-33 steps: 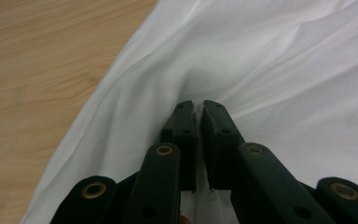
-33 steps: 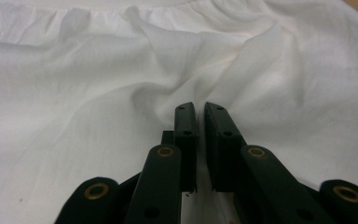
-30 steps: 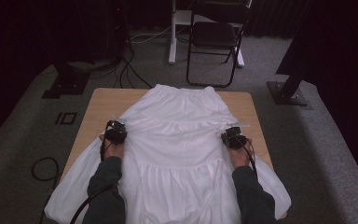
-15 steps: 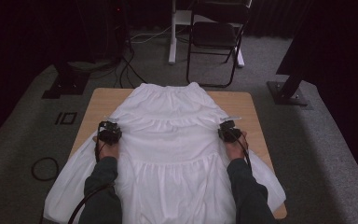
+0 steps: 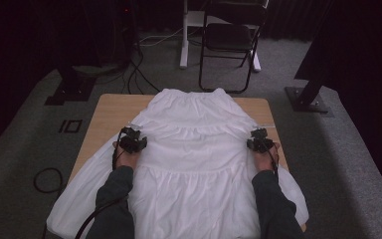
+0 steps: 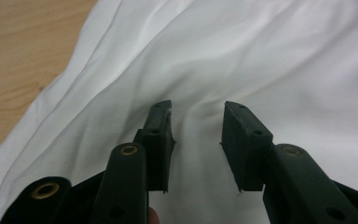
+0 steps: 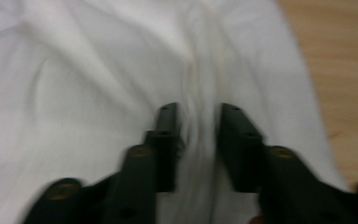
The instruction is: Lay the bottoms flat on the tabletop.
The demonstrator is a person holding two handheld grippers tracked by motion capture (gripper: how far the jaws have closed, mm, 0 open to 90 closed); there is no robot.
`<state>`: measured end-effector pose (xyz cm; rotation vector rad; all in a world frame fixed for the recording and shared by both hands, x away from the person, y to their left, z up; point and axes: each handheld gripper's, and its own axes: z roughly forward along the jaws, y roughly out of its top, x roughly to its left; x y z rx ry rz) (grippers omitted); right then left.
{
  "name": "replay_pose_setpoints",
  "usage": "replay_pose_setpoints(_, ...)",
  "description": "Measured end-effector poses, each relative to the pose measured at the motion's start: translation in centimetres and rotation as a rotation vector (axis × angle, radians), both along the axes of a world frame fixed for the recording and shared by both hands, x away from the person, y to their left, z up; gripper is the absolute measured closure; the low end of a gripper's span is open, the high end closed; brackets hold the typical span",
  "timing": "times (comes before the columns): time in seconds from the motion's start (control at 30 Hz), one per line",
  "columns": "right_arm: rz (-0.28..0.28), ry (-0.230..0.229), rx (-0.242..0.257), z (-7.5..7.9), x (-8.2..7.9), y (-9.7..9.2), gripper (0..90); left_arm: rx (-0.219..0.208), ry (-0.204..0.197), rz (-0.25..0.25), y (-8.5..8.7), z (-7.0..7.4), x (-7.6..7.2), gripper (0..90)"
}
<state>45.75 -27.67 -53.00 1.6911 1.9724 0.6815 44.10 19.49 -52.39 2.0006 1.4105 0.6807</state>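
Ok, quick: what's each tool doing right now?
Left tool: open, jaws just opened, white skirt lies slack between them, not pinched.
Right tool: open, jaws just opened over a skirt fold, nothing gripped.

— What sort of place is this?
— A recording studio or lab: black curtains (image 5: pixel 30 45) fill the top of the frame, and grey carpet (image 5: pixel 338 149) covers the floor.
— Anything else?
— Cables (image 5: pixel 144 42) trail at upper centre beside a folding chair (image 5: pixel 231 40); a stand base (image 5: pixel 308 102) sits at right.
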Motion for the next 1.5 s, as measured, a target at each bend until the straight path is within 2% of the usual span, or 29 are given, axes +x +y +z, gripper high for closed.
replay_pose_setpoints(0.03,0.0,0.0,0.0,0.0,0.0,0.0,60.7,0.0,0.0,0.0,0.0,0.0,0.0,61.3)
replay_pose_setpoints(0.07,0.049,0.038,0.014,0.3,-0.7,-0.3,55.8,-0.038,-0.011,-0.016,0.6,0.9,-1.3,60.4)
replay_pose_setpoints(0.13,0.074,0.025,0.025,0.6,-1.7,-0.6,54.3,-0.047,-0.022,-0.041,1.4,1.4,-3.1,59.0)
replay_pose_setpoints(0.17,0.082,0.012,0.046,0.8,-2.5,-0.8,53.0,-0.054,-0.027,-0.041,1.6,1.5,-3.8,57.8)
replay_pose_setpoints(0.27,0.095,-0.024,0.052,1.5,-4.5,-1.4,51.4,-0.056,-0.021,-0.041,2.8,1.5,-6.4,56.8)
replay_pose_setpoints(0.3,0.098,-0.026,0.071,1.7,-5.4,-1.7,51.2,-0.056,-0.021,-0.041,2.8,1.5,-6.4,56.7)
replay_pose_setpoints(0.33,0.105,-0.028,0.083,1.9,-6.4,-2.0,51.1,-0.057,-0.015,-0.039,3.6,1.3,-8.2,56.6)
replay_pose_setpoints(0.37,0.105,-0.035,0.089,1.9,-7.2,-2.1,51.2,-0.052,-0.016,-0.031,3.9,1.2,-9.0,56.4)
replay_pose_setpoints(0.4,0.105,-0.035,0.089,1.9,-7.2,-2.1,51.2,-0.052,-0.016,-0.031,3.9,1.2,-9.0,56.2)
replay_pose_setpoints(0.43,0.113,-0.029,0.08,1.5,-9.2,-2.3,50.3,-0.071,-0.011,-0.019,4.4,0.9,-10.4,56.2)
replay_pose_setpoints(0.47,0.117,-0.038,0.073,1.4,-9.9,-2.4,50.1,-0.061,-0.01,-0.026,4.5,0.7,-11.0,55.7)
replay_pose_setpoints(0.53,0.123,-0.036,0.063,0.8,-11.6,-2.5,49.5,-0.013,-0.017,-0.03,4.5,0.3,-12.3,54.8)
replay_pose_setpoints(0.6,0.121,-0.038,0.039,0.2,-13.1,-2.6,48.6,-0.032,-0.01,-0.026,4.6,0.0,-13.2,54.7)
replay_pose_setpoints(0.7,0.132,-0.044,0.055,-0.5,-15.3,-2.9,47.1,0.012,-0.004,-0.033,4.5,-0.6,-14.9,54.6)
replay_pose_setpoints(0.77,0.14,-0.048,0.034,-0.7,-16.5,-2.9,46.6,-0.01,-0.01,-0.019,4.8,-0.8,-15.9,54.6)
replay_pose_setpoints(0.87,0.164,-0.039,0.027,-0.8,-17.8,-2.9,45.4,0.013,0.011,-0.01,5.1,-1.4,-16.7,55.0)
replay_pose_setpoints(0.97,0.17,-0.046,0.025,-0.9,-18.9,-2.9,45.4,-0.015,0.007,0.0,5.7,-1.7,-16.9,57.9)
replay_pose_setpoints(1.03,0.169,-0.048,0.029,-0.9,-19.4,-3.0,44.9,-0.005,-0.001,0.007,6.0,-1.7,-16.9,64.7)
replay_pose_setpoints(1.1,0.172,-0.046,0.038,-1.0,-19.8,-3.0,39.9,0.007,0.004,0.018,6.2,-1.7,-17.0,68.5)
replay_pose_setpoints(1.17,0.188,-0.048,0.032,-1.1,-20.3,-2.7,32.8,0.044,0.002,0.037,6.5,-1.6,-17.2,74.0)
replay_pose_setpoints(1.23,0.192,-0.05,0.031,-1.2,-20.5,-2.5,32.8,0.044,0.002,0.037,6.5,-1.6,-17.2,75.8)
replay_pose_setpoints(1.27,0.192,-0.05,0.031,-1.2,-20.5,-2.5,30.5,0.07,0.004,0.069,7.2,-1.5,-17.4,75.8)
replay_pose_setpoints(1.3,0.219,-0.052,0.033,-1.3,-20.9,-2.1,25.7,0.08,0.005,0.083,7.6,-1.5,-17.5,78.6)
replay_pose_setpoints(1.37,0.243,-0.048,0.032,-1.4,-21.1,-1.7,22.0,0.079,0.003,0.115,8.3,-1.5,-17.6,79.4)
replay_pose_setpoints(1.47,0.27,-0.037,0.032,-1.3,-21.2,-1.8,21.1,0.107,0.001,0.16,9.1,-1.5,-17.7,79.4)
replay_pose_setpoints(1.5,0.256,-0.037,0.025,-1.2,-21.2,-2.1,21.4,0.103,0.005,0.174,9.2,-1.5,-17.6,79.4)
